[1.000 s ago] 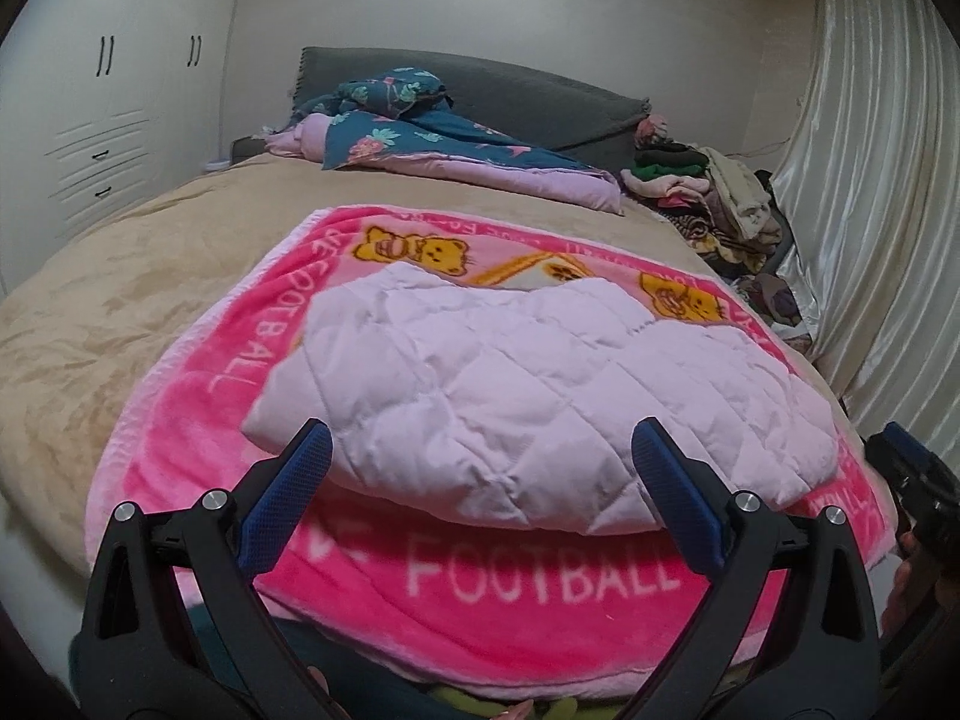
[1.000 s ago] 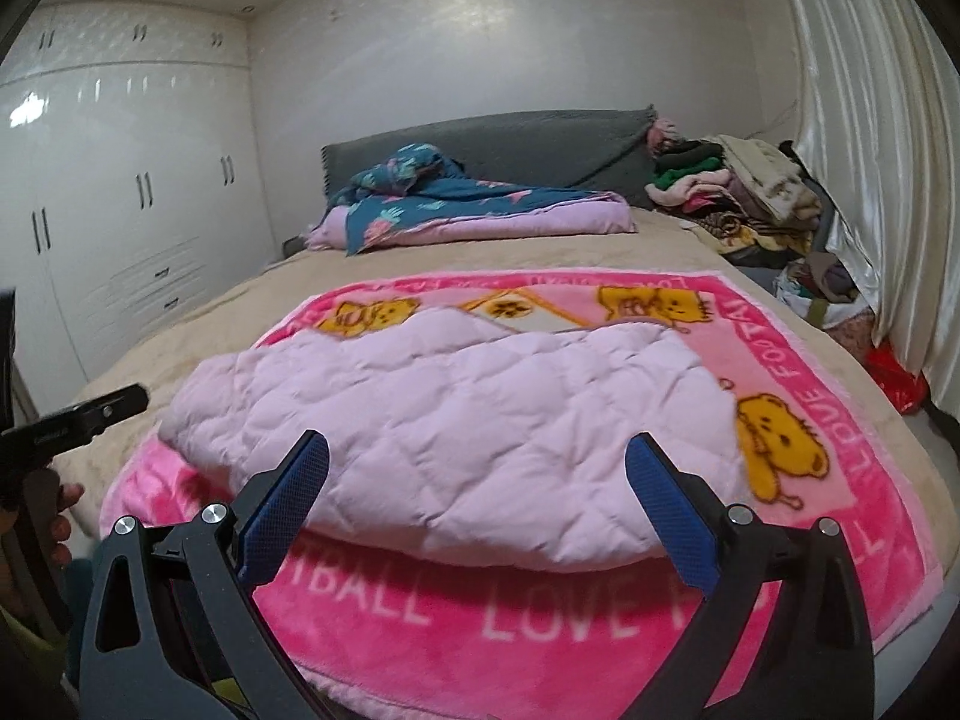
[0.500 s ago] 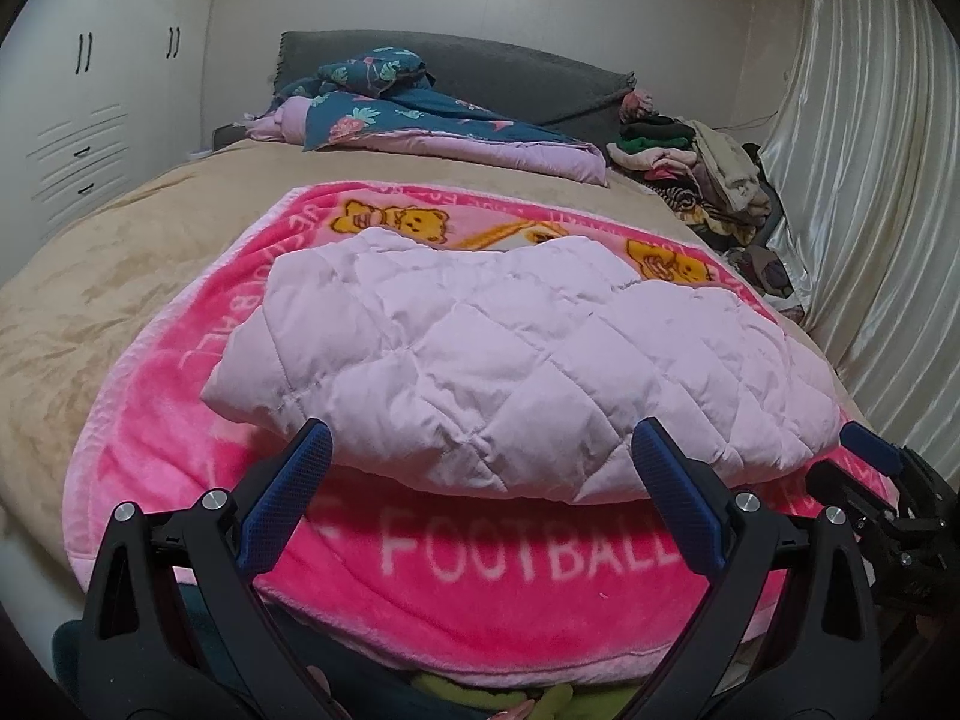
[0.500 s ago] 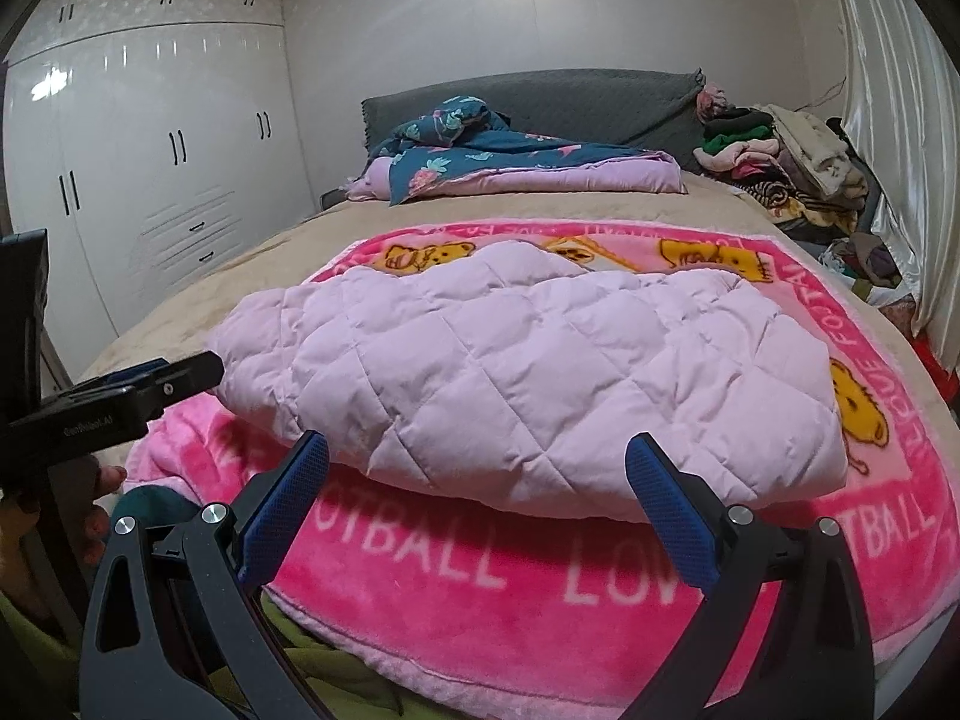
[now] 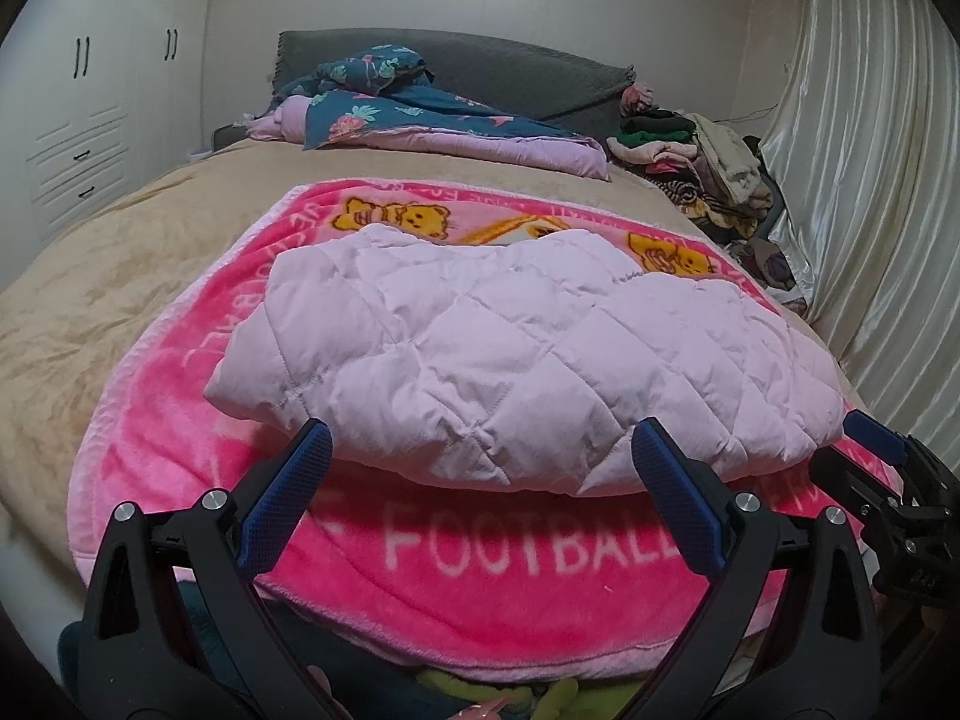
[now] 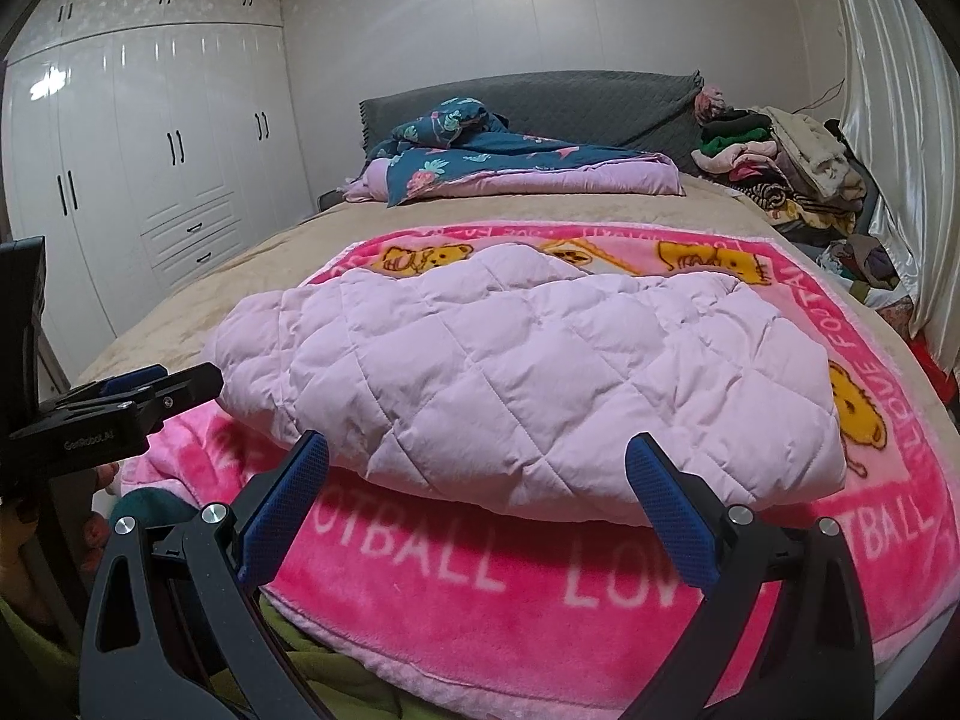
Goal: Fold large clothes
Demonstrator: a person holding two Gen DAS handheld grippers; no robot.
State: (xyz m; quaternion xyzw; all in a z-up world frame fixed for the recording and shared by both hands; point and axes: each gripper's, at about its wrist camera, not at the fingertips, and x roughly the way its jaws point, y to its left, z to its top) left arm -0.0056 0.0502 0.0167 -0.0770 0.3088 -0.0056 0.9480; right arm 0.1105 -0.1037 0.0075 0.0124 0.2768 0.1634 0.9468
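Two grippers wait, jaws spread and empty, at the pink blanket's (image 5: pixel 480 618) near edge.
On that blanket lies the folded lilac quilted jacket (image 5: pixel 528 354), long axis crosswise, just ahead of both: left gripper (image 5: pixel 480 480) near its left half, right gripper (image 6: pixel 477 480) toward its right. Since a second ago, both have crept closer and nearer each other.

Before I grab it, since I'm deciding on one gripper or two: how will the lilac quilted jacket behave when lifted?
The lilac quilted jacket looks puffy, so probably light for its bulk. Its soft folds suggest it will droop. The smooth shell may slip, so both grippers seem wiser.
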